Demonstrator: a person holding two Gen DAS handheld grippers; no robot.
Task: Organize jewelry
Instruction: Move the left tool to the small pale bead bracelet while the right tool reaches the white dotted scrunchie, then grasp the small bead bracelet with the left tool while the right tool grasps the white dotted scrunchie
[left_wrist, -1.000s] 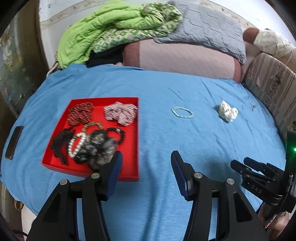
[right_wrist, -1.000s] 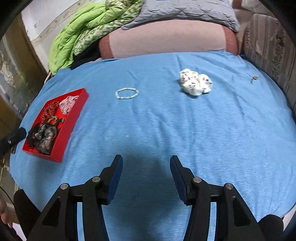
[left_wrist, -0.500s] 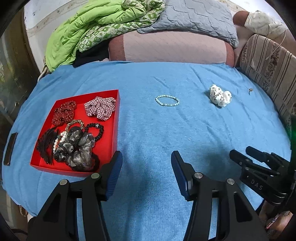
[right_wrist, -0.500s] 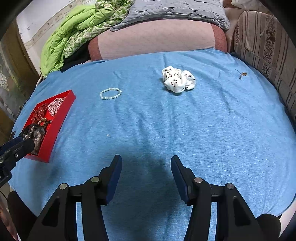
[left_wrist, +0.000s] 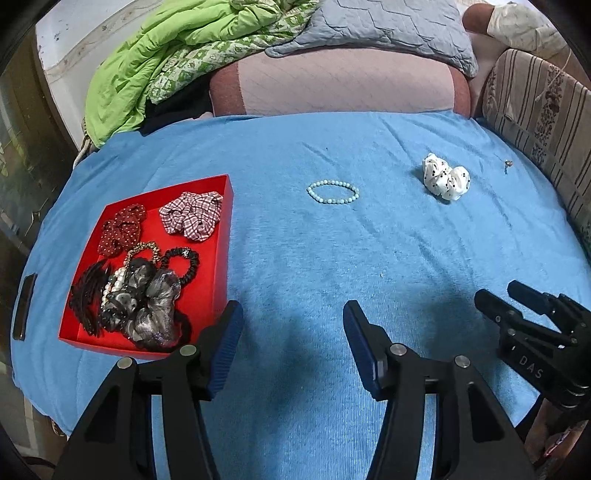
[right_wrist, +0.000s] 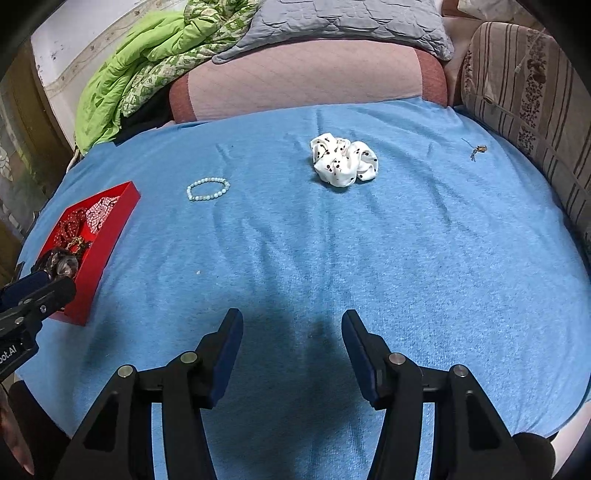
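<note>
Left tool (left_wrist: 291, 332) shifted off red tray (left_wrist: 221, 258), now over bare blue bed cover, jaws released, empty. Right tool (right_wrist: 291, 332) released, empty, unmoved. Bead bracelet (left_wrist: 332, 192) upper centre, white scrunchie (left_wrist: 445, 181) upper right, both outside tray: likely next pickups.

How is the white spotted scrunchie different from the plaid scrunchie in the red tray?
The white scrunchie has dark spots; the plaid scrunchie is red-and-white checked. The white scrunchie lies loose on the blue cover, while the plaid scrunchie sits inside the red tray, in its far corner. Both are gathered fabric rings, and neither is being held.
</note>
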